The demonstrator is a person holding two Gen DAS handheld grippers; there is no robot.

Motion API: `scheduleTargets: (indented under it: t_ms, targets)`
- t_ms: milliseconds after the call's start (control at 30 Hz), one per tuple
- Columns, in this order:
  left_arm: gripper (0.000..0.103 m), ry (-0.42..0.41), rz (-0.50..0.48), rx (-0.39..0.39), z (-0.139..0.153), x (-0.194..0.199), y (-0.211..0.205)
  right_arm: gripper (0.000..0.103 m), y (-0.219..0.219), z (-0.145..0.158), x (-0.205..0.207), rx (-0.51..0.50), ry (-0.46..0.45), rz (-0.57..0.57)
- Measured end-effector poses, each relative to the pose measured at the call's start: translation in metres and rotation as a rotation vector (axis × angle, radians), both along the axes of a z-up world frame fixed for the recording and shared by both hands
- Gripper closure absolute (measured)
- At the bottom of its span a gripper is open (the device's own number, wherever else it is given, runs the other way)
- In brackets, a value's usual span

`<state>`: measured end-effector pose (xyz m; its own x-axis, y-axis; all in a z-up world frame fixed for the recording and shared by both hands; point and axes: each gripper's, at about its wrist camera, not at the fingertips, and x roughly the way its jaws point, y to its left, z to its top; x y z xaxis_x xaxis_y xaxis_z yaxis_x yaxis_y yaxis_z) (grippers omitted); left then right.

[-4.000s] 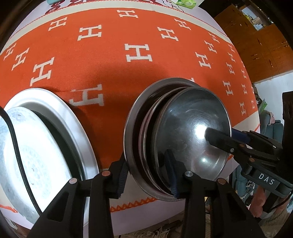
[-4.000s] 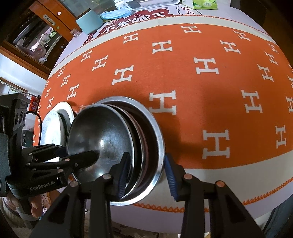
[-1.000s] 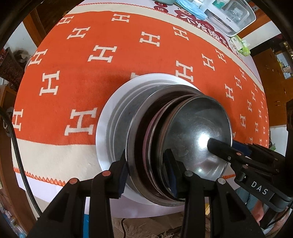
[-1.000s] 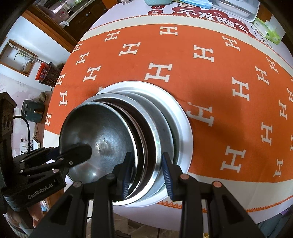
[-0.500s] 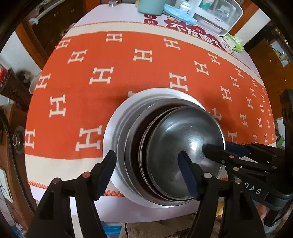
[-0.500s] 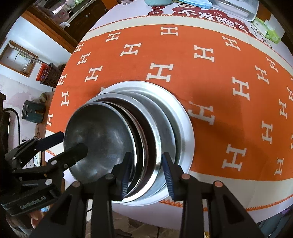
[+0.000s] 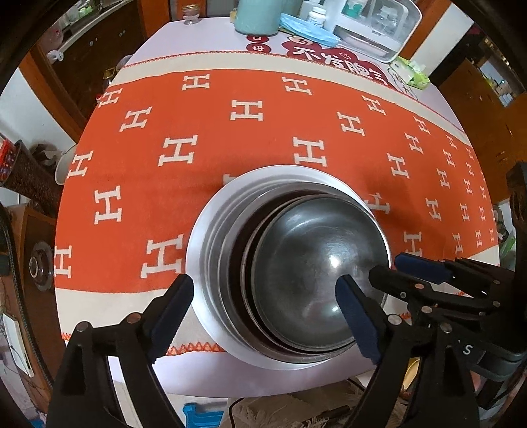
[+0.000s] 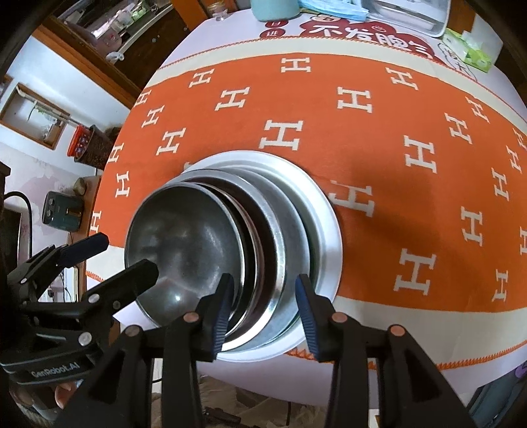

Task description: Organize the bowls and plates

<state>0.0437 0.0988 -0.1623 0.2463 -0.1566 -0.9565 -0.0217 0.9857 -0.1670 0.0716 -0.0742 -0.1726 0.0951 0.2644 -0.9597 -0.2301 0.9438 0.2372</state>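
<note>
Several nested steel bowls, topped by a dark steel bowl (image 7: 316, 263) (image 8: 184, 237), sit in a wide silvery plate (image 7: 197, 250) (image 8: 329, 237) near the table's front edge. My left gripper (image 7: 263, 291) (image 8: 122, 255) hovers over the stack's left side. Its jaws are opening wide, one outside the plate's rim, the other over the top bowl, touching nothing. My right gripper (image 8: 263, 286) (image 7: 388, 266) straddles the bowl rims on the right. Its jaws are opening, and the pads stand just off the rims.
An orange cloth (image 7: 230, 148) with white H marks covers the table. At the far edge stand a teal cup (image 7: 257, 16), a blue cloth (image 7: 306, 29), a clear box (image 7: 378, 26) and a green tissue pack (image 7: 411, 74). The floor lies just below the stack.
The stack, held beside the wide plate four seconds ago, now rests in it. My left gripper let go of the rims, spread wide and rose. The right jaws widened slightly.
</note>
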Motion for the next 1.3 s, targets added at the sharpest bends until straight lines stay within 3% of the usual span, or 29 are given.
scheduleTargets:
  t_ms: [367,567,767,967,1300]
  targets:
    - [0.015,-0.094,-0.065,-0.009,0.033,-0.009,-0.026,0.064,-0.031,0.033,-0.021,0.012,-0.124,-0.113]
    - [0.015,-0.186,-0.100,0.040,0.067,-0.014,-0.057,0.064,-0.063,0.067,-0.037,0.033,-0.225,-0.187]
    - [0.015,-0.278,-0.078,0.087,0.103,-0.017,-0.092,0.064,-0.096,0.101,-0.041,0.076,-0.300,-0.210]
    - [0.014,-0.338,-0.047,0.098,0.131,-0.020,-0.135,0.064,-0.129,0.131,-0.043,0.046,-0.381,-0.192]
    - [0.013,-0.384,0.025,0.115,0.149,-0.024,-0.176,0.052,-0.170,0.155,-0.041,0.003,-0.479,-0.171]
